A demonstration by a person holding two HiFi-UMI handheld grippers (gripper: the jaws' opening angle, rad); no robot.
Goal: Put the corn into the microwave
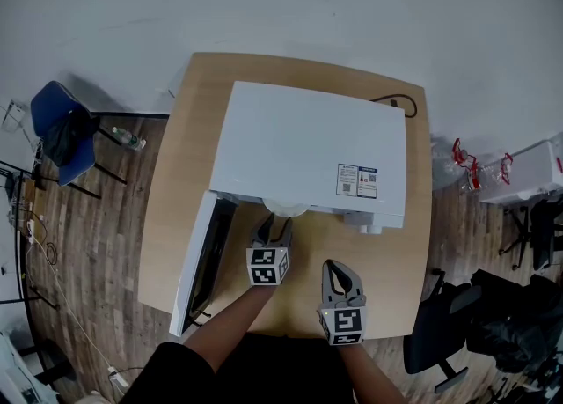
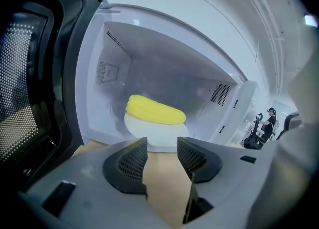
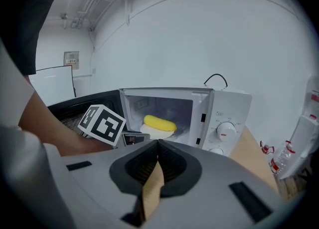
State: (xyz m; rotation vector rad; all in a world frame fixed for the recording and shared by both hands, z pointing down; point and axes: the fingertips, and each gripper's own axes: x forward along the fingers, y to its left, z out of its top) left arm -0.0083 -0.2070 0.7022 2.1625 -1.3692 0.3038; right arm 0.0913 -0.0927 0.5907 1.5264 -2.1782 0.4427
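Wooden bench (image 1: pixel 176 217) carries the microwave (image 1: pixel 308 147), door (image 1: pixel 195 261) open. Corn (image 2: pixel 154 111) sits on a plate (image 2: pixel 157 132) inside, so placing looks done. Your left tongs (image 2: pixel 162 145) gape empty at the opening; your right tongs (image 3: pixel 157 145) are closed, empty.

Yellow corn (image 2: pixel 155 110) inside open microwave (image 2: pixel 164 68).

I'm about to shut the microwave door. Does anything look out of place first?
Yes: the round white plate carrying the yellow corn cob sits at the very front of the white microwave's cavity, and in the head view its rim pokes out past the opening. The open black-windowed door might catch it. Nothing looks spilled or damaged.
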